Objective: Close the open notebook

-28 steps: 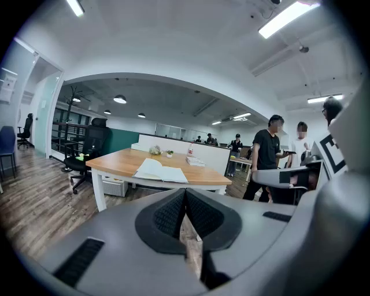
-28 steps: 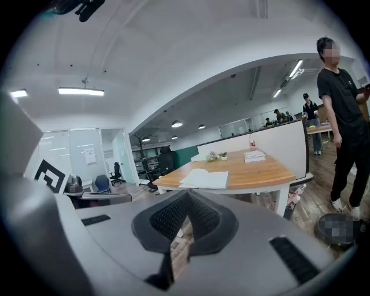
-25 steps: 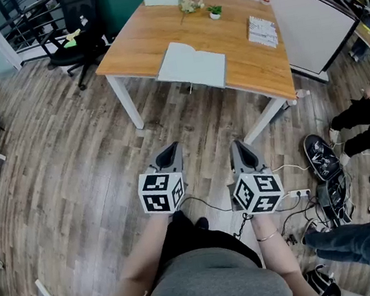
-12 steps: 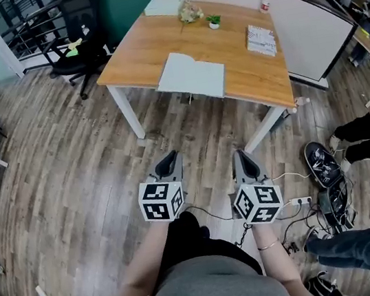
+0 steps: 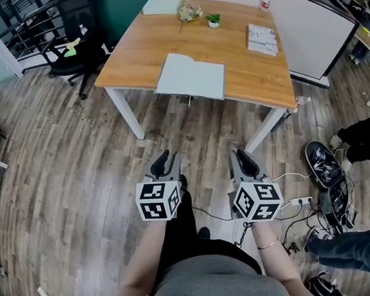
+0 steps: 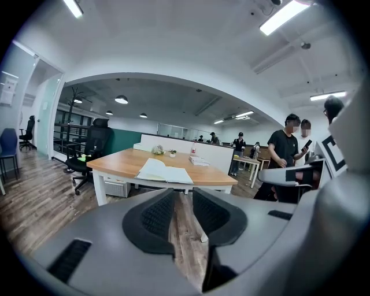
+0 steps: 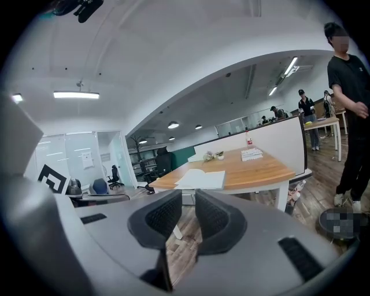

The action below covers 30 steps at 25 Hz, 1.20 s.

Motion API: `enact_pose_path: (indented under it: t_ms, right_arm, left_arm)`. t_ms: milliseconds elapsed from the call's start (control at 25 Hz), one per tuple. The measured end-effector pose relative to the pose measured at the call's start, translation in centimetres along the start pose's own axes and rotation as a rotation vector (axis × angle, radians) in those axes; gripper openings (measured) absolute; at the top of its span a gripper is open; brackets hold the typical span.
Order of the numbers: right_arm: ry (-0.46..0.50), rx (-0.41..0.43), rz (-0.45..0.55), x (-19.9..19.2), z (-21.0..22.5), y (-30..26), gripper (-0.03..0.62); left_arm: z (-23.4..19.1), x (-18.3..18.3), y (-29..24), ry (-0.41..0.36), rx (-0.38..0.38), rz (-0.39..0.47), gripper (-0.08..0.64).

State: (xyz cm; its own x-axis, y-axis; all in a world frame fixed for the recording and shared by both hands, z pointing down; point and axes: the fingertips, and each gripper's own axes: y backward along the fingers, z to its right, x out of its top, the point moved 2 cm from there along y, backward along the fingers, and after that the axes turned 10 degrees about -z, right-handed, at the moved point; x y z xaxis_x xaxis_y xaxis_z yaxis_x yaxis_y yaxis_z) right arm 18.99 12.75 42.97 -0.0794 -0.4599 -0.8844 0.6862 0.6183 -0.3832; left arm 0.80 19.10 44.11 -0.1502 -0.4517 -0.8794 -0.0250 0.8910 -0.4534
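Fingers (image 6: 155, 215) of the left gripper (image 5: 161, 161) sit slightly apart, released and grasping nothing, with the wood floor (image 5: 71, 176) showing between them. Fingers (image 7: 163, 217) of the right gripper (image 5: 244, 159) are likewise released and empty. Both grippers hover over the floor, well short of the counter (image 5: 250, 74). The notebook (image 5: 190, 77) lies open at the counter's near edge.

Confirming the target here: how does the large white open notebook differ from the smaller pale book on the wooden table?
The large white open notebook lies spread open; the smaller pale book is shut. The notebook covers far more area. It sits at the near edge of the wooden table; the book lies farther back, to the right. Both lie flat, untouched.
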Motion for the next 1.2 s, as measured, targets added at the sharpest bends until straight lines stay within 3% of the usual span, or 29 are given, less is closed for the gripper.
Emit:
enact_pose_path:
  t_ms: [400, 1200]
  right_arm:
    - [-0.008, -0.026, -0.012, 2.7, 1.4, -6.8, 0.077]
    - [-0.032, -0.156, -0.049, 11.6, 4.1, -25.8, 0.08]
  left_arm:
    - [-5.1, 2.6, -6.4, 0.011, 0.002, -0.013, 0.107]
    - [-18.5, 12.5, -22.6, 0.011, -0.04, -0.06, 0.112]
